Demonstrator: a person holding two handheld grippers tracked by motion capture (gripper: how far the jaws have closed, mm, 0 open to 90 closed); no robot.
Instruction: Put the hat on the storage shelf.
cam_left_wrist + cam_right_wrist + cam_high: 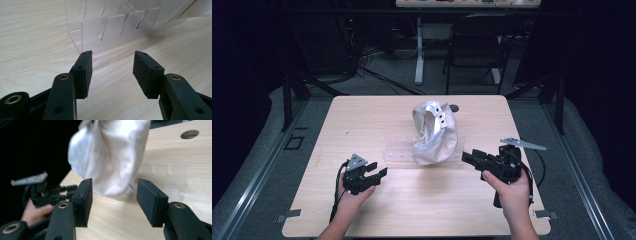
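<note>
Your left gripper (112,72) sits wide open facing the clear slotted stand (112,27); your right gripper (113,200), also open and empty, sees the white cloth (110,152) up close.

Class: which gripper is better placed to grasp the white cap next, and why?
Right. The right gripper, jaws open, points at the white cap close ahead; the left gripper faces the clear acrylic rack.

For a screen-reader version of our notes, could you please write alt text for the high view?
A white satin cap sits propped on a clear slotted stand in the middle of a light wooden table. Nearer the camera, a person's two hands each hold a black hand-held gripper with open jaws aimed toward it: the left hand-held gripper and the right hand-held gripper.
</note>
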